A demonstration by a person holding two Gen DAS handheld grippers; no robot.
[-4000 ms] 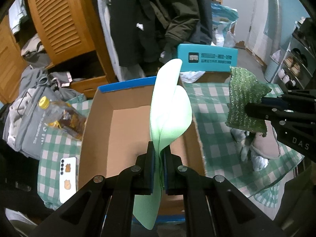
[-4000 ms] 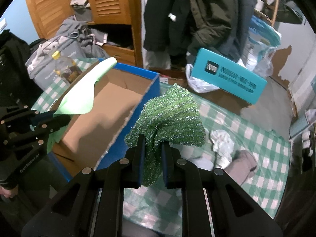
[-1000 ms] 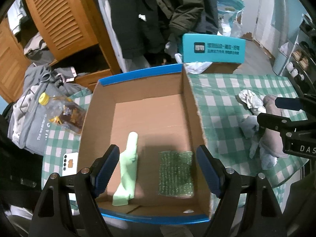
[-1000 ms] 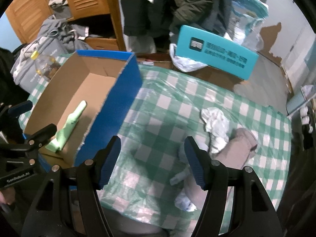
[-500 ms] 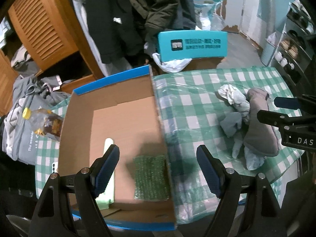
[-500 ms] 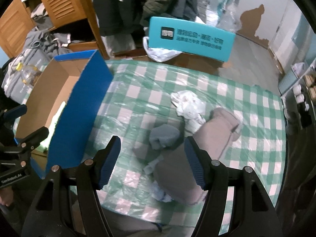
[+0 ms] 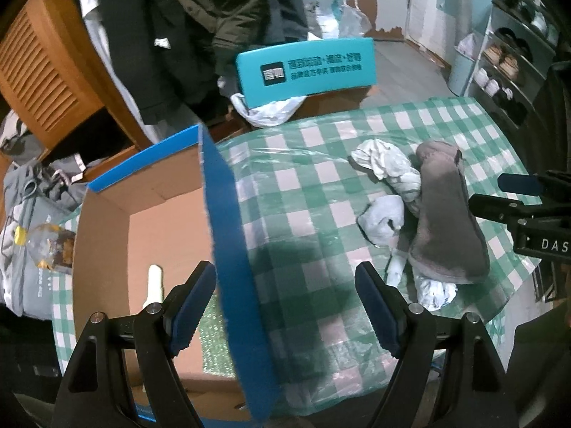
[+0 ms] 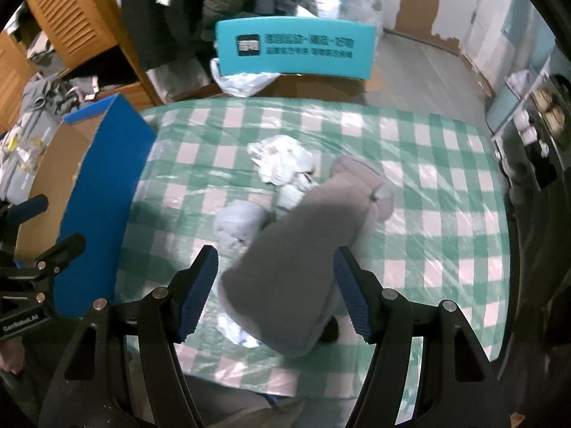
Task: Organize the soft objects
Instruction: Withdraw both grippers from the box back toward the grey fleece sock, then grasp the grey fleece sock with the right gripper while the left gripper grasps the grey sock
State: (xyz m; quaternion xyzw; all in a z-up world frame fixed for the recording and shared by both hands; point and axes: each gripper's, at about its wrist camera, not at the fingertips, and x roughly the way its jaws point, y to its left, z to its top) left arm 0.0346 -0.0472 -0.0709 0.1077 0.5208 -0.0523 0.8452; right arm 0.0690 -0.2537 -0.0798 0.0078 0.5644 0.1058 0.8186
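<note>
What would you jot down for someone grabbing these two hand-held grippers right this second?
Left gripper: open, holding nothing, straddling the cardboard box wall.
Right gripper: open, holding nothing, over the grey-brown cloth.
In the box: sparkly green cloth and pale green piece.
Left on the checked tablecloth: grey-brown cloth, white crumpled cloth, pale blue-grey cloth.
Likely next: close on the grey-brown cloth and box it.
</note>
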